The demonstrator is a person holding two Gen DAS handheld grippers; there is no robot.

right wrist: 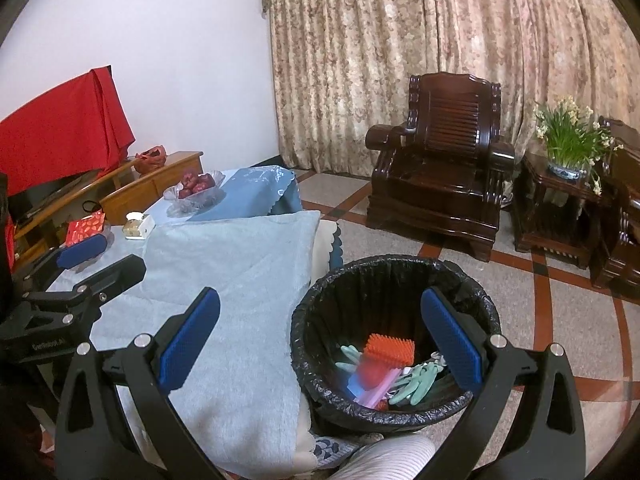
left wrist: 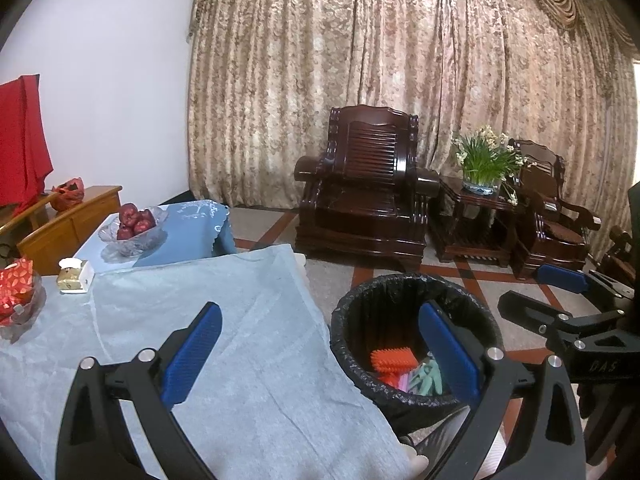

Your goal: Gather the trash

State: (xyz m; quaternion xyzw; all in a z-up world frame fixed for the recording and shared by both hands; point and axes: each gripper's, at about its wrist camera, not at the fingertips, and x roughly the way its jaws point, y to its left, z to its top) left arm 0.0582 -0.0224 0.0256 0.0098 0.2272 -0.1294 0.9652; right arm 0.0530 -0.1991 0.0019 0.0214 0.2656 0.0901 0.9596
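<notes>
A round bin with a black liner (left wrist: 416,288) (right wrist: 396,268) stands on the floor at the table's right edge. Inside lie an orange spiky brush (left wrist: 388,360) (right wrist: 390,350), mint green gloves (left wrist: 430,378) (right wrist: 416,382) and a blurred pink and blue piece (right wrist: 370,380). My left gripper (left wrist: 320,356) is open and empty, over the table edge and the bin. My right gripper (right wrist: 320,344) is open and empty, above the bin's left rim. Each gripper also shows in the other's view: the right one (left wrist: 560,292) and the left one (right wrist: 92,264).
The table carries a light blue cloth (left wrist: 200,320) (right wrist: 240,280), a glass bowl of red fruit (left wrist: 134,226) (right wrist: 196,190), a small gold and white box (left wrist: 74,278) (right wrist: 138,226) and a red packet in a glass dish (left wrist: 16,296) (right wrist: 84,228). Dark wooden armchairs (left wrist: 368,184) (right wrist: 440,168) and a side table with flowers (left wrist: 480,172) stand behind.
</notes>
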